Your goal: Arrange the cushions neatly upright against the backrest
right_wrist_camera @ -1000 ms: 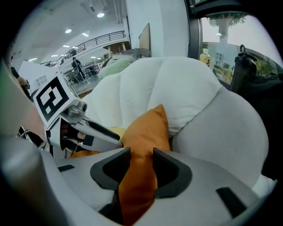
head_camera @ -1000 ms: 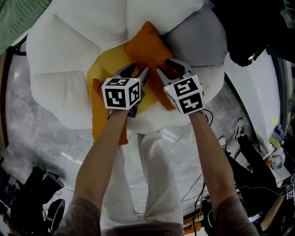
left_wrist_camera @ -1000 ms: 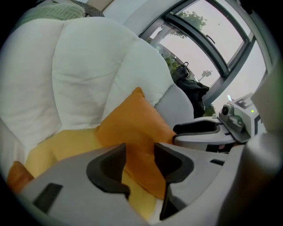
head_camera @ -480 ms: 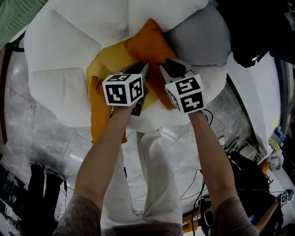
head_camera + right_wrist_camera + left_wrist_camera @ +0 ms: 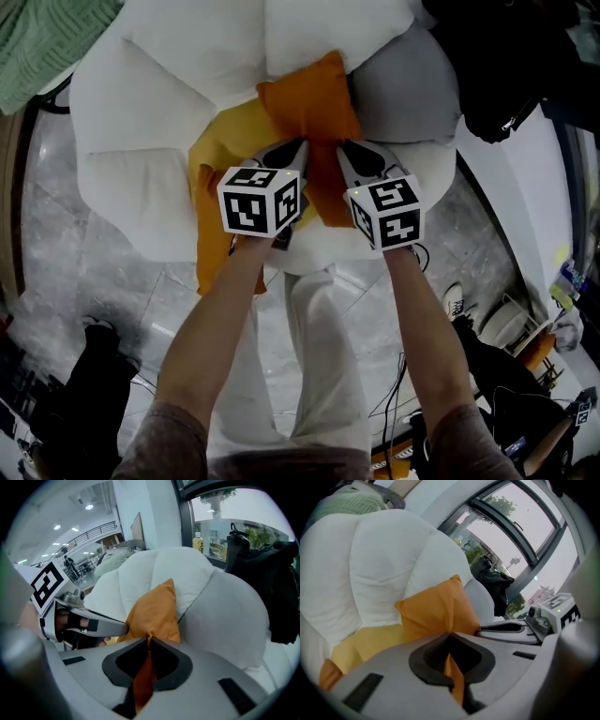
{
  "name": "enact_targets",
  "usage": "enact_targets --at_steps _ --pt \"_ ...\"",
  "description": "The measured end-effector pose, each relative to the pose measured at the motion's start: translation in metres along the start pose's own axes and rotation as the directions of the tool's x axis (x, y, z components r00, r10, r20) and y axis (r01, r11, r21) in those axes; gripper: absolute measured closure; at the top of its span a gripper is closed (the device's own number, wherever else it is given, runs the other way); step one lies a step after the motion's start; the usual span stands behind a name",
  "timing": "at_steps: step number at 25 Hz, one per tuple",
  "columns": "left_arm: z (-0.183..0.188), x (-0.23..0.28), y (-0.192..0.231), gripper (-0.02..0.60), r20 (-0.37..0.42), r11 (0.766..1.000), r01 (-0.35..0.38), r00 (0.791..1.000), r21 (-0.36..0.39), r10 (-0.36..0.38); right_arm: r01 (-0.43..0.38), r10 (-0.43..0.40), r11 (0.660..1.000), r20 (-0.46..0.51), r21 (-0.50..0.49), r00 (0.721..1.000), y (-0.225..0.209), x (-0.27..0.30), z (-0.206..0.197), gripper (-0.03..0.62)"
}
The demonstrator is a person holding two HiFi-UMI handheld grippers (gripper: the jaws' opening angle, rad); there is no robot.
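Note:
An orange cushion point(image 5: 309, 98) lies on the yellow seat point(image 5: 230, 136) of a white, petal-shaped armchair point(image 5: 141, 103), its far end towards the backrest. My left gripper point(image 5: 298, 146) and right gripper point(image 5: 343, 148) sit side by side at its near edge. Both have just been closing, and each now pinches a fold of orange fabric. That fold shows between the shut jaws in the left gripper view point(image 5: 449, 635) and the right gripper view point(image 5: 149, 640). A second orange cushion point(image 5: 217, 248) hangs over the seat's front left.
A grey petal point(image 5: 405, 89) bulges right of the cushion. Green knitted fabric point(image 5: 37, 47) lies at the top left and a black bag point(image 5: 506, 66) at the top right. White-trousered legs point(image 5: 319, 356), cables and shoes point(image 5: 457, 298) are on the marble floor.
Both grippers' jaws went from open to shut on the orange cushion's near edge. Both hands rose a little, and the cushion's near end lifted with them.

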State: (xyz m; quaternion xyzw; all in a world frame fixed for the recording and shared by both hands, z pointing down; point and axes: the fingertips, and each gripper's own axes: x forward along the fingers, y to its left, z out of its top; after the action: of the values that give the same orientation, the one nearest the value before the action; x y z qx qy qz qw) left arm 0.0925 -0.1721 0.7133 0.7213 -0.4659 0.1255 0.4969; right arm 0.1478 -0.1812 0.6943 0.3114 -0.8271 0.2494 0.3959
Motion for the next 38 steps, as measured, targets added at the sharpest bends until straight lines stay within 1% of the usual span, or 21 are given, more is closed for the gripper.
enact_targets --at_steps 5,8,10,12,14,18,25,28,33,38 --pt "0.024 -0.019 -0.024 0.574 -0.018 0.995 -0.004 1.000 0.099 0.006 0.013 -0.015 0.998 0.040 0.061 0.999 0.001 -0.025 0.014 0.549" --pt "0.039 -0.035 -0.035 0.574 -0.020 0.987 -0.020 1.000 0.157 0.023 0.011 -0.018 0.995 0.070 0.094 0.997 0.005 -0.038 0.026 0.551" --pt "0.048 -0.047 -0.043 0.574 -0.018 0.975 -0.049 0.998 0.219 0.054 0.005 -0.015 0.994 0.090 0.111 0.996 0.010 -0.047 0.035 0.551" --pt "0.058 -0.059 -0.050 0.574 -0.009 0.955 -0.091 0.995 0.282 0.097 0.001 -0.014 0.993 0.108 0.119 0.994 0.016 -0.055 0.044 0.551" --pt "0.066 -0.071 -0.058 0.574 -0.001 0.943 -0.116 0.992 0.313 0.123 0.002 -0.020 0.991 0.126 0.136 0.992 0.020 -0.063 0.051 0.551" --pt "0.084 -0.089 -0.071 0.574 0.011 0.937 -0.131 0.991 0.325 0.135 0.004 -0.036 0.984 0.175 0.180 0.984 0.024 -0.081 0.071 0.553" --pt "0.116 -0.104 -0.078 0.574 0.044 0.916 -0.172 0.985 0.363 0.168 -0.026 -0.024 0.976 0.224 0.215 0.974 0.027 -0.090 0.099 0.553" --pt "0.127 -0.100 -0.075 0.574 0.063 0.913 -0.186 0.983 0.363 0.175 -0.032 -0.024 0.972 0.233 0.234 0.972 0.022 -0.083 0.106 0.553" --pt "0.135 -0.085 -0.059 0.574 0.076 0.908 -0.215 0.977 0.360 0.201 -0.052 -0.005 0.971 0.235 0.233 0.972 0.013 -0.062 0.112 0.553" --pt "0.139 -0.070 -0.052 0.574 0.081 0.907 -0.215 0.977 0.361 0.199 -0.060 0.006 0.973 0.235 0.222 0.972 0.000 -0.043 0.114 0.553"
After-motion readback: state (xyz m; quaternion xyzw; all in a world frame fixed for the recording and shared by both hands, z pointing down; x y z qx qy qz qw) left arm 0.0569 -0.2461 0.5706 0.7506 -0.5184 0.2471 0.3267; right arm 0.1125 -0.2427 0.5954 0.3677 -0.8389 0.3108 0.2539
